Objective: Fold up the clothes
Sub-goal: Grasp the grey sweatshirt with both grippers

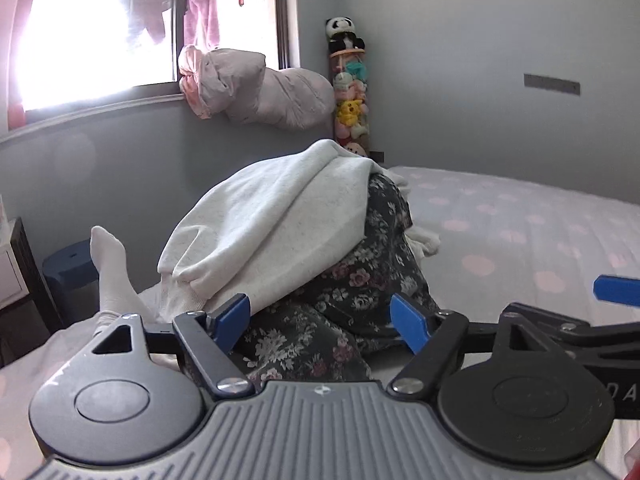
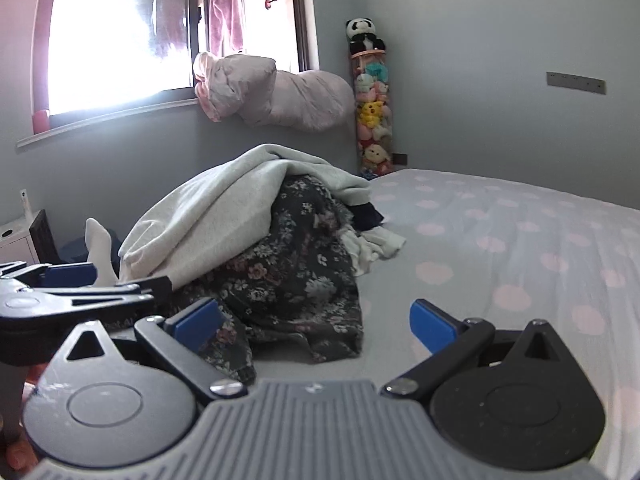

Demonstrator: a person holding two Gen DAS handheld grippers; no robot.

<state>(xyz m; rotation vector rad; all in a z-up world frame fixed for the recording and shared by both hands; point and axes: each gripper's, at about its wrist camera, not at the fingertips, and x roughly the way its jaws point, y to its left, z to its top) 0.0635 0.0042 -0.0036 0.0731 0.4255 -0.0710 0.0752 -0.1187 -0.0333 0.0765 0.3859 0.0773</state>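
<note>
**Clothes heaped on the bed, both tongs released**

A pile sits on the dotted bed (image 2: 500,240): a white sweatshirt (image 1: 272,224) draped over a dark floral garment (image 2: 288,276), a white sock (image 1: 110,272) at its left. The left tongs (image 1: 322,320) gape at the floral cloth's edge. The right tongs (image 2: 316,322) gape just beside it, gripping nothing.

Left gripper (image 1: 324,322) low, level, blue pads spread wide, nothing between them; right gripper (image 2: 316,326) likewise low, jaws wide apart, holding nothing; two grippers side by side, close, left one's linkage showing at left edge of right wrist view.
</note>
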